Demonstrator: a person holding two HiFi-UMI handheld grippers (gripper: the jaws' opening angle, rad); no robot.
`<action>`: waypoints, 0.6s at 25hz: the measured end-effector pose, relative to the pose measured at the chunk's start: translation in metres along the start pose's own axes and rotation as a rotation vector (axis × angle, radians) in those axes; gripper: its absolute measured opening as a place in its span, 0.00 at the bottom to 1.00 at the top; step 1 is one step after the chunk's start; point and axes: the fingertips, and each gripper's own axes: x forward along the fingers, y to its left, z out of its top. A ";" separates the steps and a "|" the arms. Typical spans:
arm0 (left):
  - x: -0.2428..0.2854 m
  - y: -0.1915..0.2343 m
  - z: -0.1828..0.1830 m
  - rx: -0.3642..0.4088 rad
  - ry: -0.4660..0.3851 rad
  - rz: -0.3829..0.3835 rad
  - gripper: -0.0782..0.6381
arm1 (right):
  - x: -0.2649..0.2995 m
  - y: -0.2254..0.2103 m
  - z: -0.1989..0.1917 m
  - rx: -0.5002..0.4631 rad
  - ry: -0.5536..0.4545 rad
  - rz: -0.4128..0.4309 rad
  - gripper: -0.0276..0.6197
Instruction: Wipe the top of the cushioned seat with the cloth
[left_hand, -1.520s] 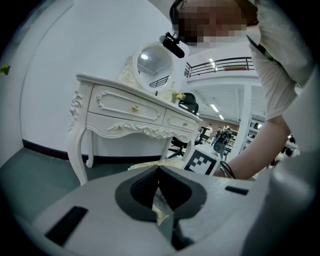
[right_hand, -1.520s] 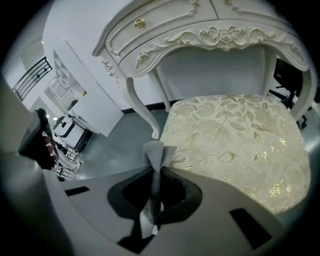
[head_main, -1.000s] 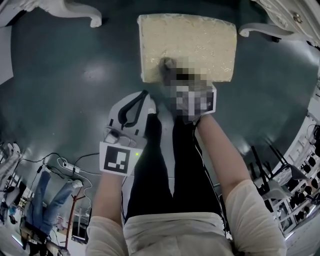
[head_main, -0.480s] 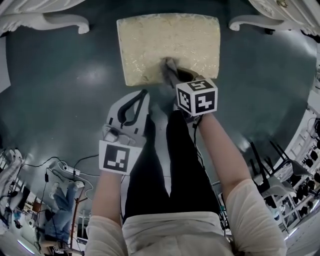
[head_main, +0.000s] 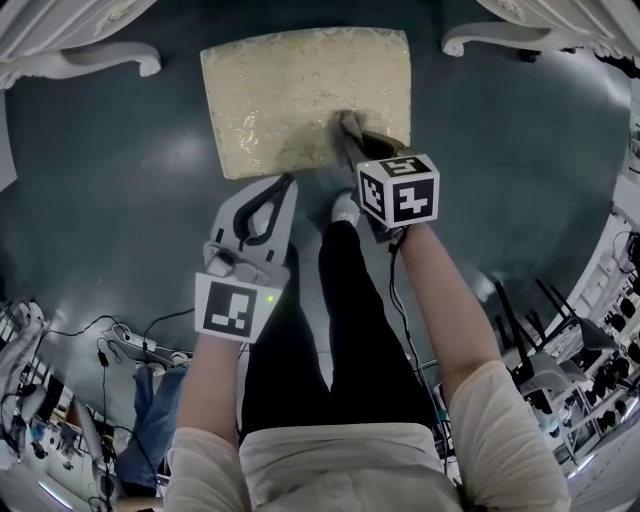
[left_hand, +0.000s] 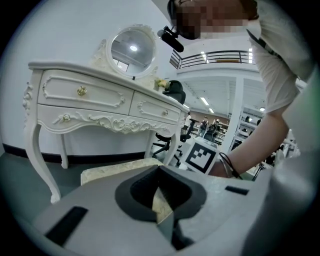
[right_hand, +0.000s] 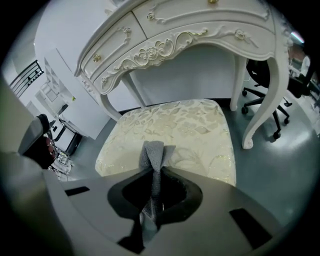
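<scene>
The cushioned seat (head_main: 300, 95) is a cream patterned pad in the upper middle of the head view; the right gripper view shows it straight ahead (right_hand: 190, 130). My right gripper (head_main: 352, 140) is shut on a grey cloth (head_main: 346, 127), at the right part of the seat's near edge. In its own view the cloth (right_hand: 152, 150) sticks out past the jaws of the right gripper (right_hand: 151, 172), and its tip lies on the cushion. My left gripper (head_main: 283, 188) hangs shut and holding nothing just short of the seat's near edge. Its jaws meet in the left gripper view (left_hand: 161, 192).
A white carved dressing table (right_hand: 175, 30) stands over the far side of the seat, one leg (right_hand: 260, 100) to the right. The person's black-trousered legs (head_main: 330, 320) are below the grippers. Cables (head_main: 120, 335) lie on the dark floor at lower left, office chairs (right_hand: 265, 75) at right.
My right gripper has dragged the cloth rightward along the seat's near edge, from its left part to its right part. The left gripper has held its place, shut.
</scene>
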 end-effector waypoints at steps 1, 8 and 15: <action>0.004 -0.004 0.001 0.000 -0.001 -0.004 0.11 | -0.002 -0.005 -0.001 -0.001 0.000 -0.002 0.09; 0.031 -0.026 0.006 0.011 0.009 -0.023 0.11 | -0.020 -0.046 -0.005 0.017 -0.013 -0.028 0.09; 0.051 -0.044 0.010 0.016 0.016 -0.032 0.11 | -0.037 -0.086 -0.010 0.037 -0.020 -0.076 0.09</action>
